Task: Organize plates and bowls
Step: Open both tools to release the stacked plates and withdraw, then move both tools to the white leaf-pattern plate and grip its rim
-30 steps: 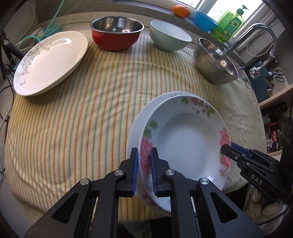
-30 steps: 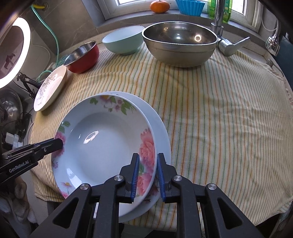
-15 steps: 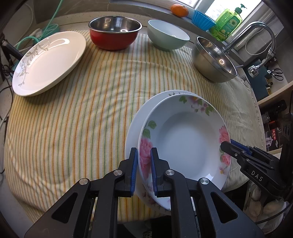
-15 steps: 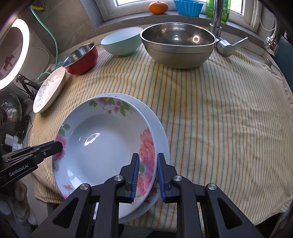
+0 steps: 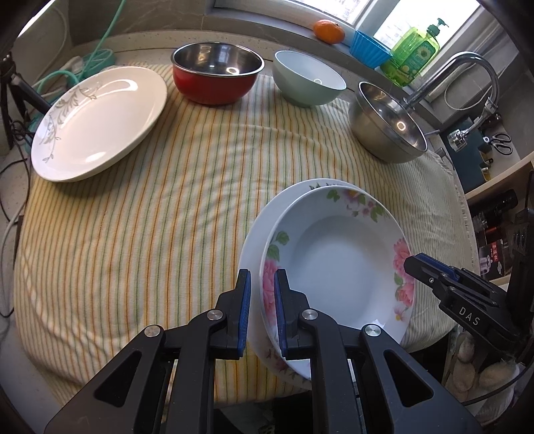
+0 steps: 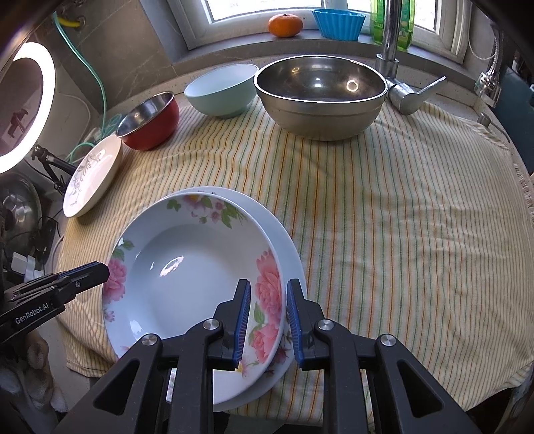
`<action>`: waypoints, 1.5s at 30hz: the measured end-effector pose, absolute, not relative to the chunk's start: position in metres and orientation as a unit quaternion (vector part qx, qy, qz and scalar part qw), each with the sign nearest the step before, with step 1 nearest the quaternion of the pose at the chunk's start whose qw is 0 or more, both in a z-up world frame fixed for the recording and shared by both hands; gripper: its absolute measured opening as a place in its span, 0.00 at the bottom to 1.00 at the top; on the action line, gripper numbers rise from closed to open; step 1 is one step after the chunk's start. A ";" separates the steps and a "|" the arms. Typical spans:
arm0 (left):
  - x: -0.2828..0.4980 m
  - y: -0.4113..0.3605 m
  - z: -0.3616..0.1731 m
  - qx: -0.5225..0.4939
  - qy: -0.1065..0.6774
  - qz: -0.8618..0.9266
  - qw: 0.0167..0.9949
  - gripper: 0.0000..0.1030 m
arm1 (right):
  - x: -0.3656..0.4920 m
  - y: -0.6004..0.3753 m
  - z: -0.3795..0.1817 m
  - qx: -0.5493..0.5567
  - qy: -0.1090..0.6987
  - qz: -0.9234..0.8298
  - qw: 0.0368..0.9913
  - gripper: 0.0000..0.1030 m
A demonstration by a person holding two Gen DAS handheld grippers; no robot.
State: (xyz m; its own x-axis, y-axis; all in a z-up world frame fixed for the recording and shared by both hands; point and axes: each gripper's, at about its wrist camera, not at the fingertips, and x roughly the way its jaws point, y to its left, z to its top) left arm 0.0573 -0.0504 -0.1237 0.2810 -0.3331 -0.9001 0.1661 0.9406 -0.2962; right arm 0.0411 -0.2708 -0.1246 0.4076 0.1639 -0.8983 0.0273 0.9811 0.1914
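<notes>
A deep plate with pink flowers is held between both grippers just above a second floral plate that lies on the striped cloth. My left gripper is shut on the deep plate's left rim. My right gripper is shut on its right rim. A white plate with a grey leaf pattern lies at the far left. A red steel bowl, a pale green bowl and a large steel bowl stand along the back.
The striped cloth covers the counter. A faucet rises behind the steel bowl. An orange, a blue cup and a green soap bottle sit on the sill. A ring light stands at left.
Both grippers have lifted the flowered deep plate slightly, and the views have pulled back a little from the bowls. Both grips stay the same.
</notes>
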 end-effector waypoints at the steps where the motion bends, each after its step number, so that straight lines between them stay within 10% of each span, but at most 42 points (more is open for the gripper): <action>1: 0.057 -0.048 -0.123 -0.073 0.578 -0.156 0.798 0.11 | 0.042 -0.270 -0.124 0.088 0.542 0.041 0.835 0.20; 45: 0.085 0.145 -0.115 -0.266 0.509 0.008 0.819 0.11 | 0.207 -0.057 -0.043 0.071 0.504 0.289 0.811 0.20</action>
State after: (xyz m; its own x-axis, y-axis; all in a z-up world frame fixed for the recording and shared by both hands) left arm 0.0847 0.1453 -0.1151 0.4820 -0.2570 -0.8376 -0.2847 0.8582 -0.4271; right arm 0.2074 -0.0572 -0.0431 0.3245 0.5400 -0.7766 -0.3973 0.8229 0.4062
